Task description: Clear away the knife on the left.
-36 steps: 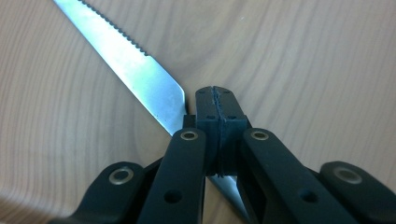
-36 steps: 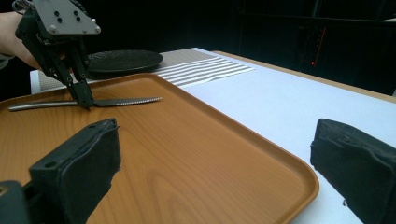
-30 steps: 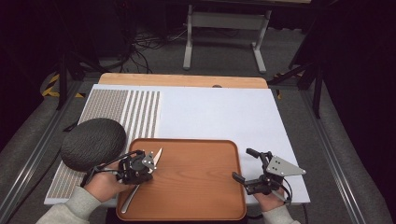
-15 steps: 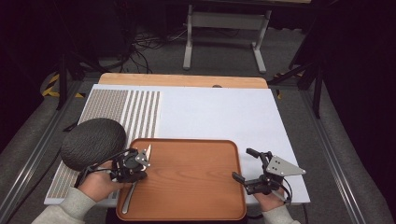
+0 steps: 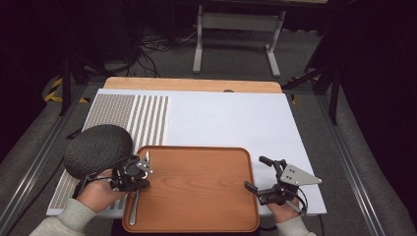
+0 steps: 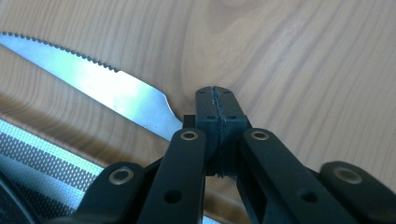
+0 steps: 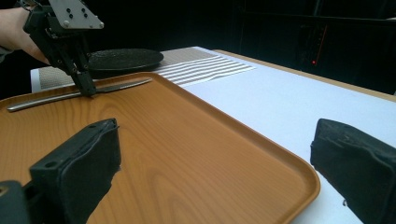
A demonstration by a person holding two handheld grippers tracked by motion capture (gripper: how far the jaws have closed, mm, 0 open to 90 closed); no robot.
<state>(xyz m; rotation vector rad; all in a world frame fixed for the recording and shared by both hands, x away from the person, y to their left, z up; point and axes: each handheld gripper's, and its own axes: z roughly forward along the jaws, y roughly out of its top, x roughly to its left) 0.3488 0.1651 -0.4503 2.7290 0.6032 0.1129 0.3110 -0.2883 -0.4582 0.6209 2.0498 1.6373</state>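
A table knife (image 5: 134, 204) lies along the left side of the wooden tray (image 5: 196, 196), its serrated blade (image 6: 107, 88) pointing away from the person. My left gripper (image 5: 140, 172) is shut on the knife near where blade meets handle, tips down at the tray floor (image 6: 303, 70). In the right gripper view, the left gripper (image 7: 87, 88) pinches the knife (image 7: 46, 99) low over the tray (image 7: 187, 154). My right gripper (image 5: 255, 172) hovers at the tray's right rim, open, with nothing between its jaws (image 7: 210, 163).
A dark round textured mat (image 5: 97, 149) lies left of the tray, partly on a striped and dotted sheet (image 5: 133, 115). The white tabletop (image 5: 231, 123) stretches behind the tray. Beyond it are a wooden board edge (image 5: 192, 84) and a metal stand (image 5: 236, 29).
The left gripper has lowered the knife from a raised tilt to lie along the tray's left side, shifting slightly left. The right gripper has stayed still.
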